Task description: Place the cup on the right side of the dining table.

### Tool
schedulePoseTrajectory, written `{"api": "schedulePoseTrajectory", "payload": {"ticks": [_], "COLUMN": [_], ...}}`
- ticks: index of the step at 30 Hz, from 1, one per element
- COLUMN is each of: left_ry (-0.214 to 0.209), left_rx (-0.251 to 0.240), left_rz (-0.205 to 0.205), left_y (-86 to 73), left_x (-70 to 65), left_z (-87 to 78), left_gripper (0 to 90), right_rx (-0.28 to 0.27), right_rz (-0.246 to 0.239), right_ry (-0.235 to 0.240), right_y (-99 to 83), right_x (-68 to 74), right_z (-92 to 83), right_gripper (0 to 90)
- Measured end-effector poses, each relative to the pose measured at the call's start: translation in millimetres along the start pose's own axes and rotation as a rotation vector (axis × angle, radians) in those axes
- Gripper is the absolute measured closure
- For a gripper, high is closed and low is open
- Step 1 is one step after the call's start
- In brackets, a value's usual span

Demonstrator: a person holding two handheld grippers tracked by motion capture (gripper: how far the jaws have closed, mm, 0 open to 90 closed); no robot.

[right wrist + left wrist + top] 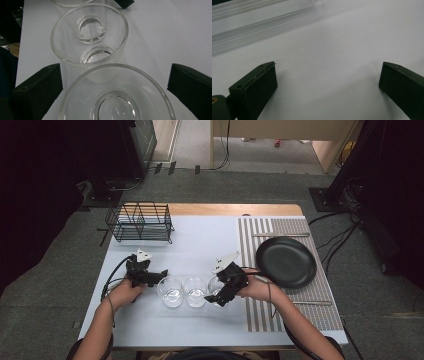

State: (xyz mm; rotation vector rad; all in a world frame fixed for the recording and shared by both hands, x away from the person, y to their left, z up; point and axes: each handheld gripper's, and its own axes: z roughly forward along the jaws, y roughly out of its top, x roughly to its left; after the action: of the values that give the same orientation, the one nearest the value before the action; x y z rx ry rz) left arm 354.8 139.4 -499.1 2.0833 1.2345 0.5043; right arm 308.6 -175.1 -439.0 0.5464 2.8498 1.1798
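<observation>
Clear glass, rightmost of three in the frame's lower middle, stood between the right gripper's wide fingers, the left gripper wide, empty.

The grey carpeted floor runs all around the rectangular table with its pale, white-covered top, whose bare wooden far edge shows along the back. Beyond it, a light wooden partition or cabinet stands on a paler strip of floor. Tall black equipment, or perhaps curtained stands (hard to tell in the dark), rises on the left and the right. Black cables trail over the carpet on the right, and another black cable hangs down near the partition. The light is even and soft, brightest on the table top.
</observation>
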Motion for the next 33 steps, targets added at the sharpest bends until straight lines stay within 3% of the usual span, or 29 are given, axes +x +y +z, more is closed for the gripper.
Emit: {"api": "schedulePoseTrajectory", "payload": {"ticks": [33], "left_ry": [0.000], "left_rx": [0.001], "left_rz": [0.001], "left_y": [0.0], "left_x": [0.1], "left_z": [0.0], "left_gripper": [1.5], "right_rx": [0.039], "right_rz": [-0.036], "right_ry": [0.050], "right_y": [-14.0], "right_x": [-1.9], "right_z": [14.0], "right_gripper": [0.0]}}
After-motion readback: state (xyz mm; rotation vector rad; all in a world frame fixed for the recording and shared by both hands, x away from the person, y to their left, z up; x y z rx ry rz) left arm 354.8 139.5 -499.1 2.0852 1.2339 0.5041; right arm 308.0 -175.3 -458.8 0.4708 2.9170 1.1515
